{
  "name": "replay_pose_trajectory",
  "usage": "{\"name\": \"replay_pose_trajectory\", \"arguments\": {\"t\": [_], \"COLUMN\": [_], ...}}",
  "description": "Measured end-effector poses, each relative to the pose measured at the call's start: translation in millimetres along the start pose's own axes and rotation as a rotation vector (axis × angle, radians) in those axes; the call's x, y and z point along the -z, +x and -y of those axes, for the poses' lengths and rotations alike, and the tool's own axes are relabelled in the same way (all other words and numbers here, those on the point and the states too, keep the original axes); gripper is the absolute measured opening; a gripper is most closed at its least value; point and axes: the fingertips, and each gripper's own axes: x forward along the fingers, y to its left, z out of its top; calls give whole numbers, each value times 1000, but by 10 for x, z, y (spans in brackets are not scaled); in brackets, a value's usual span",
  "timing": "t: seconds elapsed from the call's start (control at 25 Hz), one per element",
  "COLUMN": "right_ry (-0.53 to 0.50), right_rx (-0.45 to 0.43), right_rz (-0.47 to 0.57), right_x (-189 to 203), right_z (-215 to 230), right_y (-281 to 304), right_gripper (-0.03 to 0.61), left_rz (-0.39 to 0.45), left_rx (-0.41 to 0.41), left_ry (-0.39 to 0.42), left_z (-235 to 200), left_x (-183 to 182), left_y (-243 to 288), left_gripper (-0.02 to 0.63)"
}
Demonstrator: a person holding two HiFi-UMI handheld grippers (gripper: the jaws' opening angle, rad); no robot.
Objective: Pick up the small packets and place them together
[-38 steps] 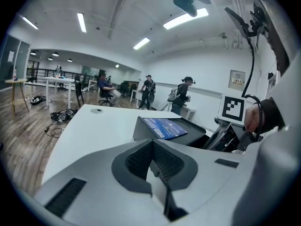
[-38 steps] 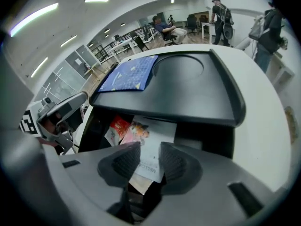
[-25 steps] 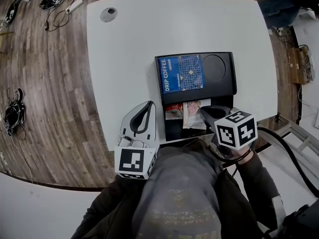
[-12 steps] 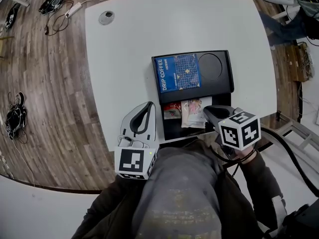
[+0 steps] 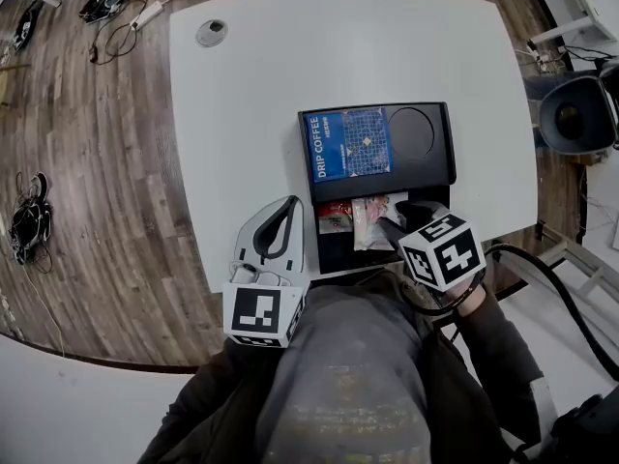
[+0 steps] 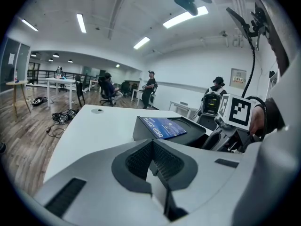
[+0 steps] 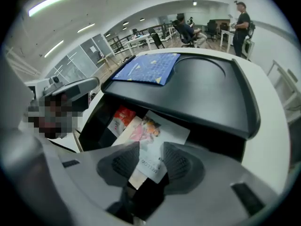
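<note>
A black tray [image 5: 435, 177] sits on the white table [image 5: 251, 114], with a blue drip coffee box [image 5: 350, 143] on its upper level. In the tray's lower recess lie a red packet [image 5: 334, 217] and a pink and white packet [image 5: 372, 216]. My right gripper [image 5: 389, 228] reaches into that recess. Its jaws are opening, and a white packet [image 7: 157, 142] lies loose between the pads of the right gripper [image 7: 150, 161], overlapping the pink packet [image 7: 141, 128] and near the red packet [image 7: 121, 119]. My left gripper [image 5: 280, 222] rests shut and empty on the table left of the tray; the left gripper [image 6: 153, 161] points towards the box [image 6: 162, 126].
A round grommet [image 5: 211, 32] is set in the table's far left. The tray has a round recess [image 5: 413, 133] beside the box. A grey chair [image 5: 575, 114] stands off the table's right edge. Cables [image 5: 126, 13] lie on the wooden floor.
My right gripper has shifted a little left over the tray's lower recess and its jaws have parted from the white packet. The left gripper has stayed put.
</note>
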Motion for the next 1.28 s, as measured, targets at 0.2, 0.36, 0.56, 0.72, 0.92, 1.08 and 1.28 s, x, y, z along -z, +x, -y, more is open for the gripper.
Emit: {"name": "replay_pose_trajectory", "arguments": {"t": [0.2, 0.36, 0.56, 0.72, 0.92, 1.08, 1.28], "right_ry": [-39, -74, -90, -108, -135, -172, -237], "right_rx": [-66, -105, -118, -127, -120, -112, -31], "right_rz": [14, 32, 80, 112, 150, 214, 305], "right_x": [2, 7, -18, -32, 16, -29, -402], "right_z": [-59, -83, -124, -161, -366, -475, -268], "right_y": [67, 32, -64, -207, -432, -644, -1037], "right_gripper": [147, 35, 18, 18, 17, 17, 17], "left_rz": [-2, -2, -3, 3, 31, 47, 76], "left_rx": [-4, -13, -28, -21, -15, -11, -13], "left_ry": [-2, 2, 7, 23, 45, 58, 67], "left_z": [12, 15, 11, 103, 191, 272, 322], "left_x": [15, 16, 66, 93, 3, 18, -53], "left_y": [1, -30, -54, -94, -288, -389, -448], "left_gripper": [3, 3, 3, 3, 3, 3, 3]}}
